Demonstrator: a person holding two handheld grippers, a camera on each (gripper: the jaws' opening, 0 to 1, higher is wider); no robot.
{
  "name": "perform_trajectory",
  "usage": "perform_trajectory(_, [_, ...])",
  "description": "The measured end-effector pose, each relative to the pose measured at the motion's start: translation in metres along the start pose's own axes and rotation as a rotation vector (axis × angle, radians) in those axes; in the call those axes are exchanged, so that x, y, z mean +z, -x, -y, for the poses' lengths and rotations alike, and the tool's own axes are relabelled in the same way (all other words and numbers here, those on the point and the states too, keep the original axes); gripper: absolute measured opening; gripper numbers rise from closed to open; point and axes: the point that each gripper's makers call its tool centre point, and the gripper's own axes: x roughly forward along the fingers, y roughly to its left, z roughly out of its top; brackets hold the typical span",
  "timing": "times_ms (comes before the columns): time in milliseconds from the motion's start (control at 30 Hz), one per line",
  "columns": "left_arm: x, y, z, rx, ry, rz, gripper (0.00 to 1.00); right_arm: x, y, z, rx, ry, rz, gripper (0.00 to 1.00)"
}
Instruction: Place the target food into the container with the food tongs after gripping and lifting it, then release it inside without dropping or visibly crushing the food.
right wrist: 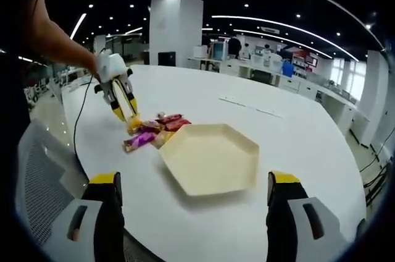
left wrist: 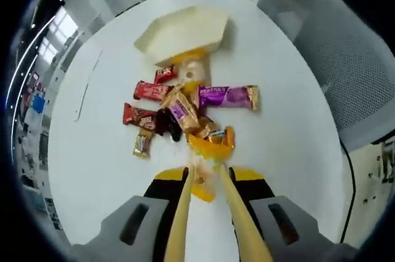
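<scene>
Yellow food tongs [left wrist: 207,194], clamped in the left gripper [left wrist: 208,178], are closed on a snack [left wrist: 213,143] just ahead of its jaws; the container [right wrist: 210,157] between the right gripper's [right wrist: 192,197] wide-apart jaws is unfilled, so lifting and placing remain.

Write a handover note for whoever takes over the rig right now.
Left claw: shut on the tongs, whose tips sit at an orange-wrapped snack at the near edge of the snack pile.
Right claw: open, holding nothing, facing the tray.
Tray: hexagonal, beside the pile, nothing in it.
Done: tongs at the pile.
Left: grip, lift, carry to the tray, release gently.
</scene>
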Motion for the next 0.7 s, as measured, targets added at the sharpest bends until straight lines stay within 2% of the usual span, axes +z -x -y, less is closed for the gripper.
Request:
perform_trajectory(200, [-0.001, -0.004, -0.003, -0.011, 0.014, -0.028, 0.22, 0.000, 0.000, 0.000, -0.001, 0.001, 0.000, 0.96])
perform_trajectory(300, [-0.002, -0.004, -0.007, 0.006, 0.084, -0.030, 0.19, 0.000, 0.000, 0.000, -0.001, 0.002, 0.002, 0.96])
perform_trajectory(367, [0.001, -0.004, -0.015, 0.057, 0.145, -0.002, 0.17, 0.000, 0.000, 0.000, -0.005, 0.001, 0.003, 0.95])
perform_trajectory(400, [0.003, -0.005, -0.015, 0.052, 0.132, 0.025, 0.17, 0.000, 0.000, 0.001, -0.006, -0.001, 0.004, 0.95])
perform_trajectory(500, [0.003, -0.002, -0.013, 0.053, 0.160, 0.026, 0.16, 0.001, 0.001, 0.001, -0.007, -0.003, 0.006, 0.95])
perform_trajectory(700, [-0.005, 0.004, -0.013, 0.053, 0.203, -0.004, 0.16, 0.000, 0.001, -0.001, -0.001, 0.001, 0.003, 0.94])
